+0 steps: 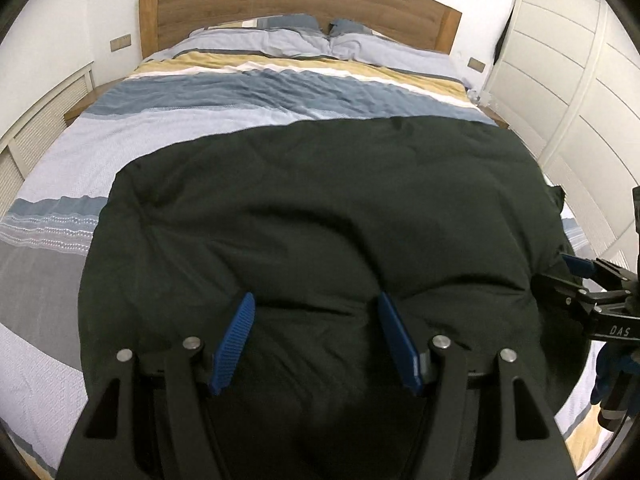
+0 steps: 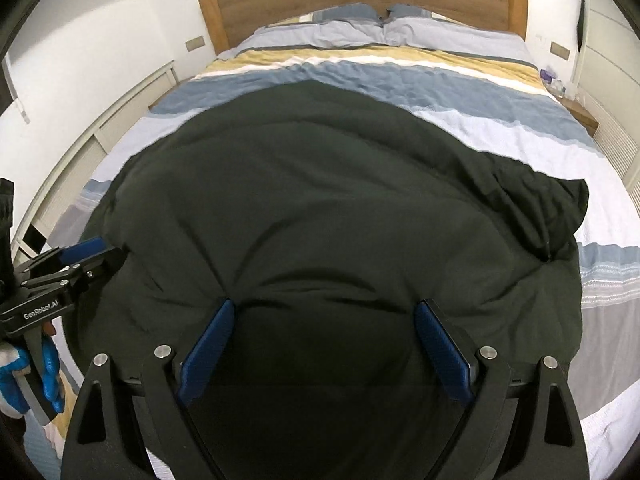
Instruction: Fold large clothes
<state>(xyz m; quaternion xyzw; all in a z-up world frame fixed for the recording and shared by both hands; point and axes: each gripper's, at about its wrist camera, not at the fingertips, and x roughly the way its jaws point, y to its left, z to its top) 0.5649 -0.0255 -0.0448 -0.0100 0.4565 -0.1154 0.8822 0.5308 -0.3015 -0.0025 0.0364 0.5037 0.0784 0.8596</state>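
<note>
Bed (image 1: 60, 152) w/ striped duvet, dark garment (image 1: 320, 208) spread flat on it, two pillows (image 1: 280, 34) at headboard

Home bedroom; bed (image 1: 280, 92), headboard (image 1: 300, 4)

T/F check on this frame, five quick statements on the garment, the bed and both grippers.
1. A dark garment lies spread on the bed. True.
2. The left gripper is clamped shut on a pillow. False: its jaws stand apart over the garment, and the pillows lie far off by the headboard.
3. The right gripper has its jaws open. True.
4. The garment is bright red. False: it is very dark, near black.
5. The bed cover is plain white. False: it has blue, grey, yellow and white bands.
</note>
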